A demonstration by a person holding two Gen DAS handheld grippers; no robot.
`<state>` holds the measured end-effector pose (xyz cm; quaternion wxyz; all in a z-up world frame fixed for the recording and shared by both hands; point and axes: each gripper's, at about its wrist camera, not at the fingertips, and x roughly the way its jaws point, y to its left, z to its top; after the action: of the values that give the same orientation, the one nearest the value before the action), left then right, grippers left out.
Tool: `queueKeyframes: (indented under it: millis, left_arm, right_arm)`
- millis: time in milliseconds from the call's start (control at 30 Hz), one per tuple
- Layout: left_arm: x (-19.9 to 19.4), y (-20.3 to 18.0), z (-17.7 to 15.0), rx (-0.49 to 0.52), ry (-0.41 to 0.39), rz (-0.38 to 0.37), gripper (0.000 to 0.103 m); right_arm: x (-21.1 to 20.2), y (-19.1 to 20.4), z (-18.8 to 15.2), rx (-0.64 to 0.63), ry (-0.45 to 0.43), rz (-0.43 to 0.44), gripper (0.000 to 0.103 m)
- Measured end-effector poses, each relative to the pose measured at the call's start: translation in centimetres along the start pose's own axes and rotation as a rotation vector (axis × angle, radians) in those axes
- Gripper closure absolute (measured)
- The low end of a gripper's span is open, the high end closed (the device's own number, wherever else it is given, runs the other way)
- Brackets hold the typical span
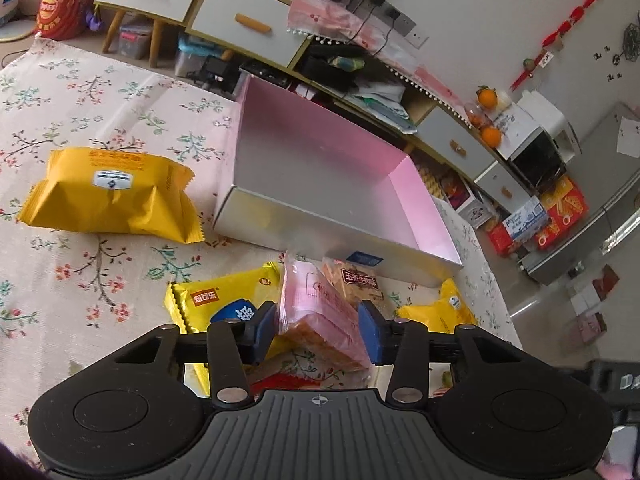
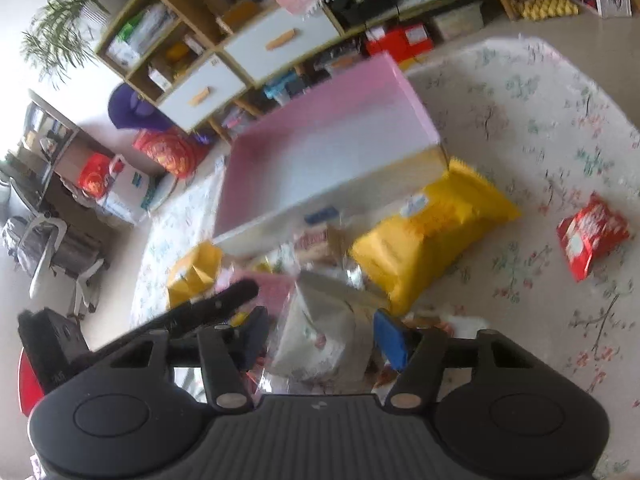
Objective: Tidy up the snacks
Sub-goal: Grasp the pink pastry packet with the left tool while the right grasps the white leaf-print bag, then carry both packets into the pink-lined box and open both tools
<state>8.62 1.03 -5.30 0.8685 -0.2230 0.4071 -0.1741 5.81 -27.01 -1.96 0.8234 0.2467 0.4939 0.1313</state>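
The empty pink box (image 1: 320, 168) waits open-topped on the counter (image 1: 80, 280) as the collecting place. Just before its near wall, the left tool (image 1: 318, 332) pinches a pink snack pack (image 1: 320, 316); the right tool (image 2: 320, 340) grips a white packet (image 2: 320, 332), both apparently box-bound.

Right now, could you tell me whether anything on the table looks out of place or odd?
Nothing looks spilled or torn. The pink box sits empty while every snack lies outside it: the big yellow bag beside it, a red packet off alone, and more packets piled against its front wall.
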Motion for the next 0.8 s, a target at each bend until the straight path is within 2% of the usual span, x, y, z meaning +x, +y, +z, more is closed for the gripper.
queueKeyframes:
  millis: [67, 200, 333, 433, 533, 633, 800]
  left_arm:
    - [0.3, -0.1, 0.0, 0.004, -0.001, 0.0, 0.062]
    - [0.7, -0.3, 0.0, 0.009, -0.001, -0.011, 0.062]
    - [0.8, -0.6, -0.3, 0.021, 0.0, 0.001, 0.071]
    - [0.6, -0.4, -0.3, 0.001, -0.003, -0.002, 0.075]
    - [0.2, -0.3, -0.1, -0.019, -0.015, -0.009, 0.078]
    - [-0.4, -0.3, 0.1, -0.032, -0.029, -0.009, 0.081]
    - [-1.0, -0.7, 0.4, -0.023, -0.035, -0.003, 0.083]
  right_arm:
    - [0.5, 0.2, 0.0, -0.017, -0.004, -0.016, 0.061]
    - [1.1, 1.1, -0.2, -0.069, -0.02, -0.049, 0.061]
    - [1.7, 2.1, -0.7, -0.161, -0.028, -0.097, 0.062]
    - [2.0, 2.5, -1.0, -0.207, -0.037, -0.129, 0.069]
    - [1.7, 2.2, -0.7, -0.201, -0.055, -0.137, 0.083]
    - [1.1, 1.6, -0.4, -0.165, -0.069, -0.123, 0.09]
    - [0.3, 1.4, 0.1, -0.125, -0.107, -0.105, 0.092]
